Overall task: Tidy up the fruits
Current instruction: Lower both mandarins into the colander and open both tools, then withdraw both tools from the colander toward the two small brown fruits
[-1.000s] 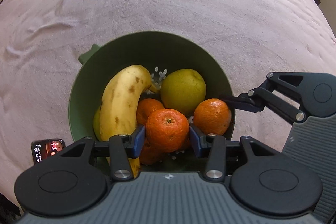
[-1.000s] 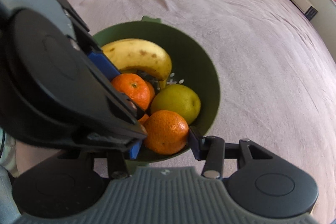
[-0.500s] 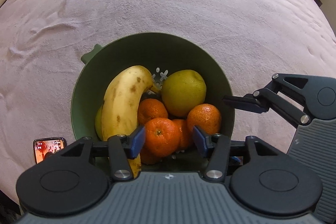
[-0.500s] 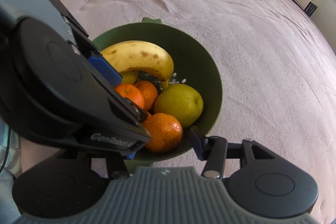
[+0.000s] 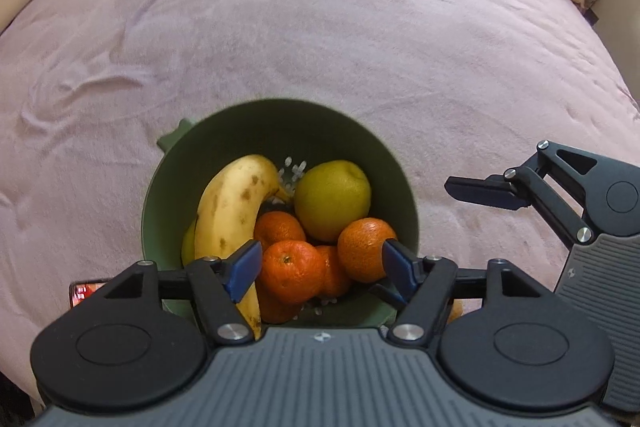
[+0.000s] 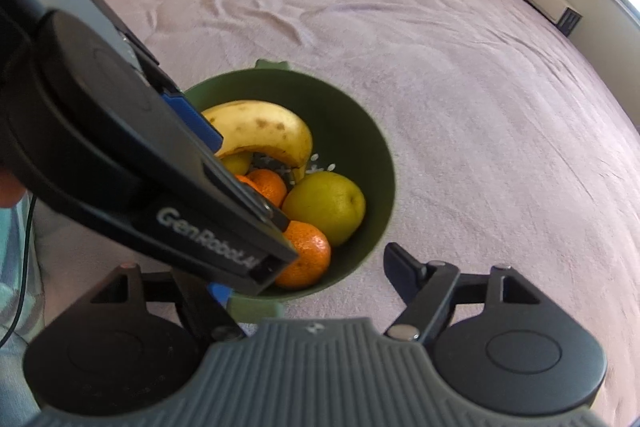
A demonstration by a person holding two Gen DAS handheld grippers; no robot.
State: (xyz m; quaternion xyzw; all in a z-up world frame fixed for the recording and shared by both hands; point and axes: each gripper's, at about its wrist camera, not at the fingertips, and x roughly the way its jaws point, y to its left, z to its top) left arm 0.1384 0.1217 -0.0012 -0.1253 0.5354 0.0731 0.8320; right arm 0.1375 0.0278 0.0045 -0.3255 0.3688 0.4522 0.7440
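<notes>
Fruit sits in the round dark-green plastic bowl (image 5: 276, 131) on the pink bed: spotted yellow banana (image 5: 230, 211), tangerines, yellow-green citrus (image 5: 332, 199), perhaps a pear. Left gripper (image 5: 320, 265) and right gripper (image 6: 308, 281) jaws are opening, gripping nothing.

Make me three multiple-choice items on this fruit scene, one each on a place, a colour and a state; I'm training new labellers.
1. Where does the banana lie?
A. in the bowl
B. on the blanket
C. in a gripper

2. What colour is the bowl?
A. white
B. green
C. red

3. How does the left gripper stand?
A. clamped on the banana
B. shut, empty
C. open, gripping nothing

Answers:
1. A, the banana curves along the bowl's inside wall.
2. B, rim and wall are dark green.
3. C, its blue pads stand apart, opening, either side of a free mandarin.
</notes>
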